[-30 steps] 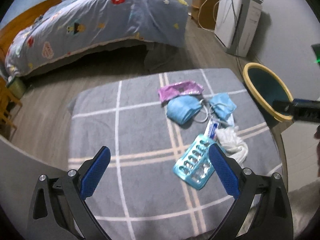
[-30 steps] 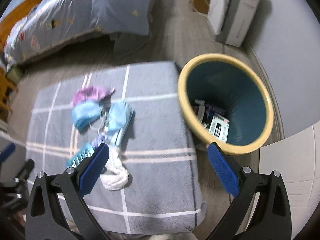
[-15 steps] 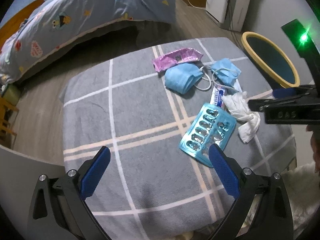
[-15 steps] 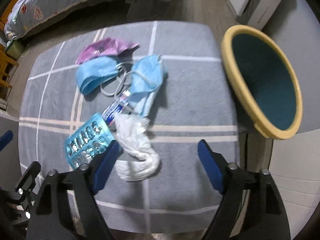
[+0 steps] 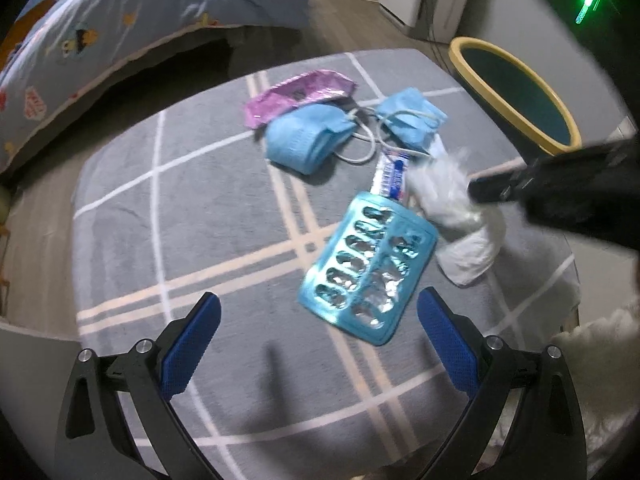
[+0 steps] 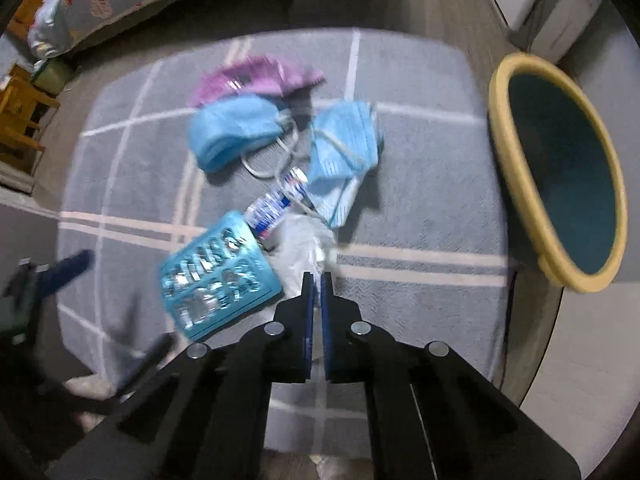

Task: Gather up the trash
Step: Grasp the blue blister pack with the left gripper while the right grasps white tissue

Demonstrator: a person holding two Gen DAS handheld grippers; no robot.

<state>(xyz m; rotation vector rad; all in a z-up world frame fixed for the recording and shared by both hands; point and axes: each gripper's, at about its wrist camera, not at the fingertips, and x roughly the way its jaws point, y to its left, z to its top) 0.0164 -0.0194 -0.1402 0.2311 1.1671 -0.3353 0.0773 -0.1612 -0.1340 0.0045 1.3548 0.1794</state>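
The trash lies in one loose heap on the grey plaid cushion [image 5: 168, 208], which makes sense for a quick clear-out: everything sits within reach of the bin [image 6: 560, 172] standing just off the cushion's right edge.

Furthest left, the left gripper [image 5: 318, 344] hangs low over the near part of the cushion with its blue pads spread wide and nothing between them. It points forward and slightly down at the heap, apparently waiting its turn; the blister pack [image 5: 368, 272] lies just ahead of it, nearer its right finger.

At the far side of the heap a purple wrapper [image 5: 298, 94] lies flat, touching a folded blue mask [image 5: 306, 142]. A second mask [image 5: 412, 120] lies to its right, their ear loops tangled between them. A small tube [image 5: 390, 174] pokes out from under the top edge of the blister pack.

Right of that lies the white tissue [image 5: 452, 204], crumpled and partly overlapping the pack's corner. The right gripper [image 6: 316, 280] comes in from the near right side, tilted down, its pads pressed almost together on the tissue's near end. The grip looks like a light pinch on soft paper, probably enough to carry it to the bin.
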